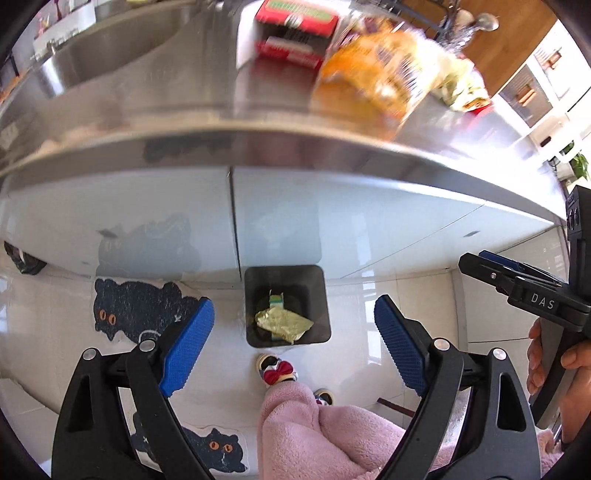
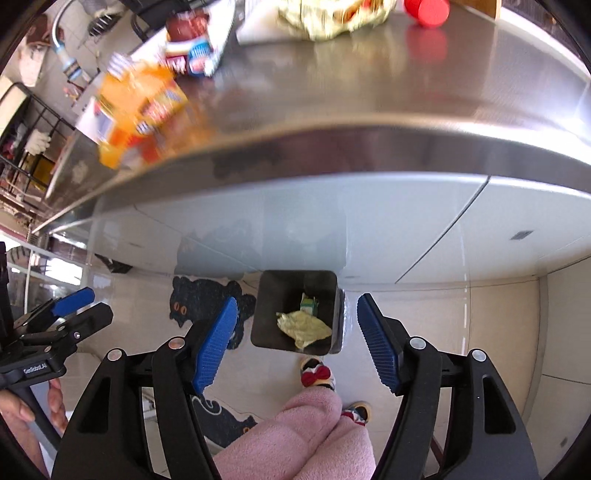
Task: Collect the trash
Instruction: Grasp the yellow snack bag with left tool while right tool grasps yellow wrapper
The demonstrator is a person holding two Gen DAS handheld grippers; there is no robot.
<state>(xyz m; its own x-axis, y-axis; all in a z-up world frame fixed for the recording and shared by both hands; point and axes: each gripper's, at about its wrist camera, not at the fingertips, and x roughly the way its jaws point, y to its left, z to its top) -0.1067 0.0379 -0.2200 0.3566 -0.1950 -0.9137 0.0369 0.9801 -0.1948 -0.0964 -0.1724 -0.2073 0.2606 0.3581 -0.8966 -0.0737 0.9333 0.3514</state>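
Steel counter (image 1: 155,122) carries the remaining trash: orange packet (image 1: 373,77) and red carton (image 1: 295,29). Black bin (image 1: 325,302) below holds a yellow wrapper (image 1: 284,322). Left gripper (image 1: 294,345) and right gripper (image 2: 297,341) are spread, empty. Drop step appears complete; next, reach to the counter.

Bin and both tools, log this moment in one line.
left tool: open, empty | right tool: open, empty | bin: floor, holds wrapper | counter: orange bag remains

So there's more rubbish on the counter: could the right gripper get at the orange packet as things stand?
Probably yes. The right gripper is open and empty, and the orange packet lies near the counter front edge with nothing in front of it.
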